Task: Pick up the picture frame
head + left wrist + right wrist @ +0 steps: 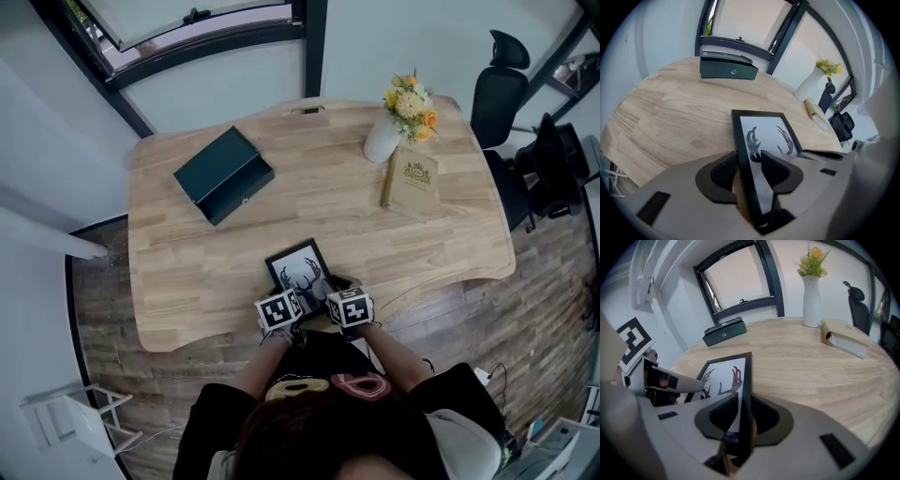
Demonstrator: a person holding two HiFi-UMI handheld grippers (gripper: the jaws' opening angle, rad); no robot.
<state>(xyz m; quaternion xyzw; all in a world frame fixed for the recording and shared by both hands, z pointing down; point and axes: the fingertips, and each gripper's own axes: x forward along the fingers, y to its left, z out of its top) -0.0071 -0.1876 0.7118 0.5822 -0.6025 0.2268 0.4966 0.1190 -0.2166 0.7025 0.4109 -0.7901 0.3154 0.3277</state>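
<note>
Grasp step: both claws clamped on the picture frame, at the surface's near edge.
Left claw pinches the left rail, right claw the right rail. Next, likely: raise both together, level.

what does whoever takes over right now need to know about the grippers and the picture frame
Left gripper: jaws closed on the left edge of the picture frame.
Right gripper: jaws closed on its right edge.
Frame: at the near edge of the table; its far end looks to rest on the wood.
Done: both grips set.
Left: lift the frame clear of the table, keeping both sides level.
</note>
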